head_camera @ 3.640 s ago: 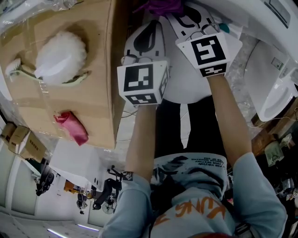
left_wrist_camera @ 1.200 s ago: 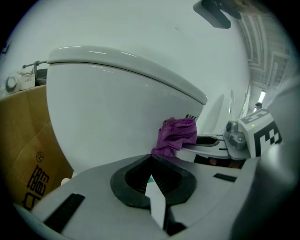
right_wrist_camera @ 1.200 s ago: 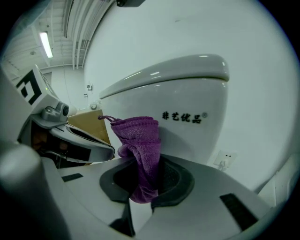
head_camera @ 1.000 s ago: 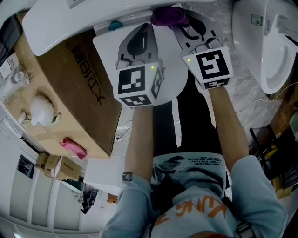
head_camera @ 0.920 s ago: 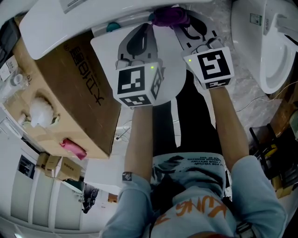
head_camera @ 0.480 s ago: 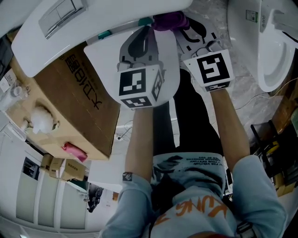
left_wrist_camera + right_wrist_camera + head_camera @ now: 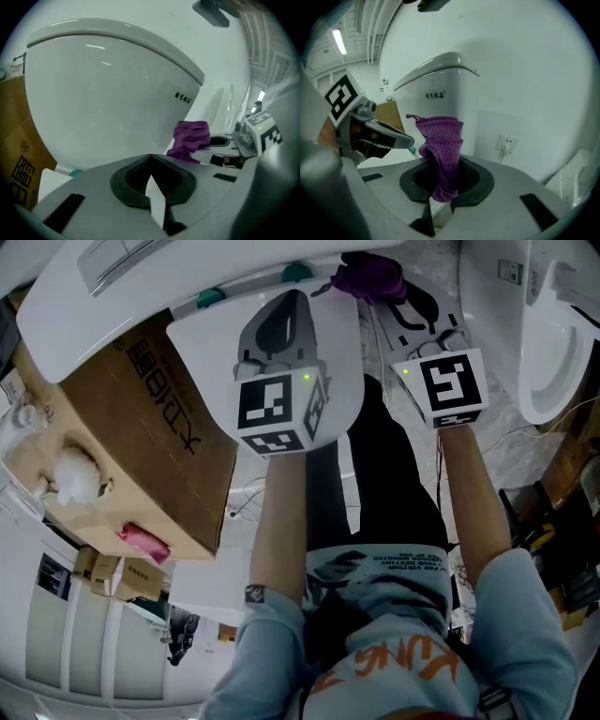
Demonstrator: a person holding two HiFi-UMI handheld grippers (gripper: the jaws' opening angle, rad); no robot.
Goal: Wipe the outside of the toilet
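The purple cloth (image 7: 440,145) is clamped upright in the right tongs (image 7: 443,190), near the toilet (image 7: 108,103); the left tongs (image 7: 151,178) are closed on nothing.

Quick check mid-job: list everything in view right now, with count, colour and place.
toilet: one, white, directly ahead of both grippers
second toilet: one, white, at the head view's right edge
cardboard box: one, brown, left of the toilet
fluffy item: one, white, on the box
pink item: one, on the box's near end
round caps: two, teal, at the toilet's back
wall socket: one, white, right of the toilet
purple cloth: one, clamped in the right gripper
left gripper: shut, empty
right gripper: shut on the cloth
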